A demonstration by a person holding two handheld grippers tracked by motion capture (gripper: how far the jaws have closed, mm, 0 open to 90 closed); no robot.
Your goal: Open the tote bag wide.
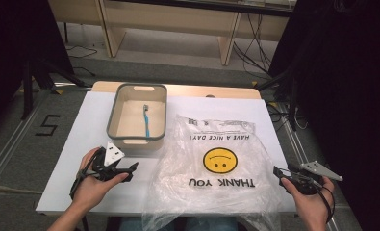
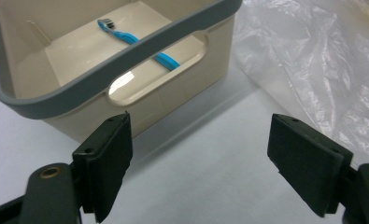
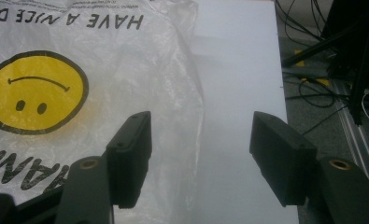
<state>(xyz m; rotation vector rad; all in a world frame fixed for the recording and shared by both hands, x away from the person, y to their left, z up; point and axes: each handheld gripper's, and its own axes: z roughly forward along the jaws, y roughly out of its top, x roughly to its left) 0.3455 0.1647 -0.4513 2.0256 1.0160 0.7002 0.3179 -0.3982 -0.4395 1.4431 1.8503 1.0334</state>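
A clear plastic bag [image 1: 216, 163] with a yellow smiley face and "THANK YOU" lettering lies flat on the white table [image 1: 91, 115]. Behind it to the left stands a beige bin with a grey rim [image 1: 111, 118], and a blue toothbrush [image 1: 146, 120] lies inside it. My left gripper [image 1: 132, 168] hovers open just in front of the bin, nothing between its jaws. In the left gripper view the bin [image 2: 79, 88] and toothbrush [image 2: 140, 42] are close ahead. My right gripper [image 1: 278, 173] is open at the bag's right edge; the bag [image 3: 102, 70] lies beneath its left jaw.
The table's right edge [image 3: 285, 93] drops to a floor with cables and dark stands [image 1: 293, 96]. A wooden bench [image 1: 178, 24] stands beyond the table. The bag's near end hangs over the front edge [image 1: 211, 216].
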